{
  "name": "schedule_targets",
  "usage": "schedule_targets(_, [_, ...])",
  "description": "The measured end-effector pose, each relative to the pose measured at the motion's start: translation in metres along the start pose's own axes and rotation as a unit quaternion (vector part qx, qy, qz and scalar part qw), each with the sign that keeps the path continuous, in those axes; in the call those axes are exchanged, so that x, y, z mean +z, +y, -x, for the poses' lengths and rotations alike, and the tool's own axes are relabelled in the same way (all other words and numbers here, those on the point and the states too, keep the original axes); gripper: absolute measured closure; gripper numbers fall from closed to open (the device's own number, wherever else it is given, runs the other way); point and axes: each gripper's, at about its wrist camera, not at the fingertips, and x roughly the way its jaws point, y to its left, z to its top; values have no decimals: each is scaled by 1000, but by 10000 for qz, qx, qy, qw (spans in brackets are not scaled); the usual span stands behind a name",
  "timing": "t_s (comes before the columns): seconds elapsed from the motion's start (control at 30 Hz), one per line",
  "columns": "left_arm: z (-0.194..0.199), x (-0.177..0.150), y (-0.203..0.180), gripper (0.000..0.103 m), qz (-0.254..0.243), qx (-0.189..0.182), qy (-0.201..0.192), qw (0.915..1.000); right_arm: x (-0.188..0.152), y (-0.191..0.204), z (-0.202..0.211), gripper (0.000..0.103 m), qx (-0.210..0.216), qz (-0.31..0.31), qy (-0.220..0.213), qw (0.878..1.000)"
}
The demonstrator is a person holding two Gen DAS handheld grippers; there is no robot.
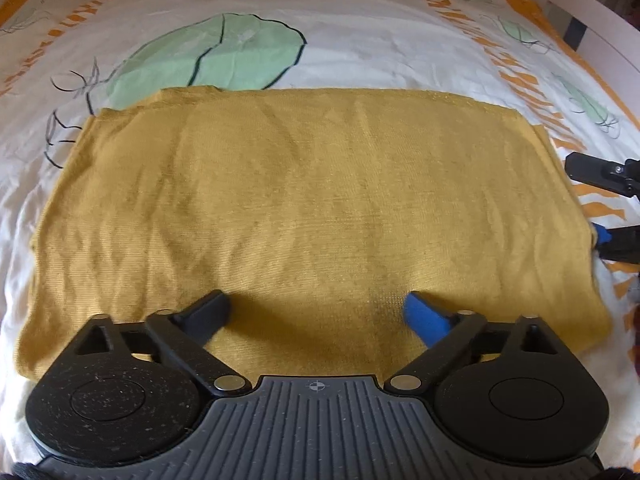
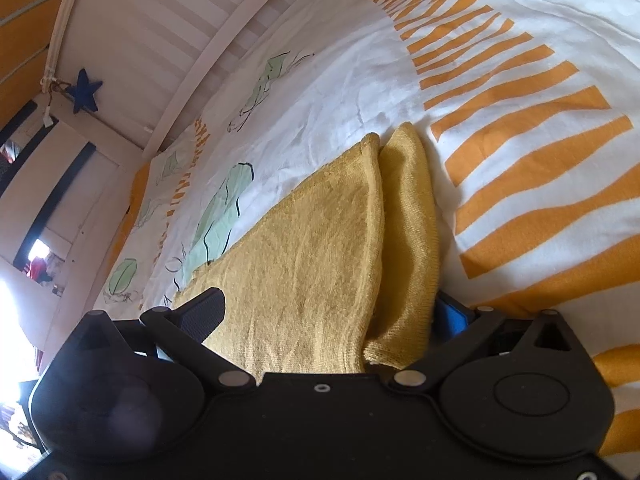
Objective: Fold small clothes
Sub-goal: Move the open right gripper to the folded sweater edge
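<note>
Cloth: a mustard knit cloth [image 1: 312,208] lies flat on the bed, folded to a broad rectangle, right under and ahead of the left jaws.
Long axis: in the left view it runs side to side, crossways to the jaws; the long straight edge is the far one, the near edge passes under the left fingertips.
Short ends: one end lies off past the black finger's side, the other past the blue pad's side, where the right gripper [image 1: 600,208] waits.
From the right: in the right view the cloth [image 2: 312,248] runs lengthwise away from the jaws and narrows to two rounded corners at its far end.
Layers: two layers show there, the top one to the black finger's side, a lower one peeking out towards the blue pad.
Left gripper: the left gripper [image 1: 318,312] is spread wide, both tips over the cloth, nothing clamped.
Right gripper: the right gripper [image 2: 332,312] is also spread, its fingers on either side of the cloth's end; whether the pads press on it, I can't tell.
Bedding: a white sheet [image 1: 360,40] with green leaves and orange stripes lies all round the cloth.
Beyond: white bed rail [image 2: 224,40] far ahead of the right jaws, with a blue star [image 2: 84,96] beyond it.
</note>
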Motion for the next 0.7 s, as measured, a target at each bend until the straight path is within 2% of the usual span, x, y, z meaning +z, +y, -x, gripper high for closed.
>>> schedule_targets(0.1, [-3, 2, -3, 1, -93, 7, 61, 9999, 0, -1, -1, 0, 71, -17, -8, 10000])
schedule_targets(0.2, [2, 1, 4, 3, -28, -179, -14, 9998, 0, -4, -1, 0, 184, -82, -72, 9998])
schedule_targets(0.27, [10, -1, 14, 10, 179, -335, -137, 9992, -1, -3, -1, 0, 212, -49, -97, 9997])
schedule_targets(0.3, [15, -2, 17, 18, 265, -379, -188, 9988, -1, -3, -1, 0, 213, -8, -98, 9997])
schedule_targets(0.43, [38, -4, 41, 19, 427, -333, -464, 9975, -3, 2, -3, 2, 225, 95, -86, 9997])
schedule_targets(0.47, [45, -4, 48, 19, 415, -250, -593, 9971, -4, 3, -3, 9, 208, 142, -82, 9996])
schedule_targets(0.5, [52, -5, 55, 19, 384, -136, -721, 9966, -5, 5, -4, 35, 200, 168, -60, 9996])
schedule_targets(0.53, [58, -5, 62, 19, 334, -15, -836, 9959, -6, 5, -7, 54, 185, 112, 14, 9998])
schedule_targets(0.63, [72, -2, 82, 19, 130, 287, -1080, 9936, -12, 1, -9, 70, -23, -2, -82, 10000])
schedule_targets(0.7, [76, 1, 95, 19, 46, 417, -1082, 9932, -14, 5, -7, 73, -205, 73, -154, 9996])
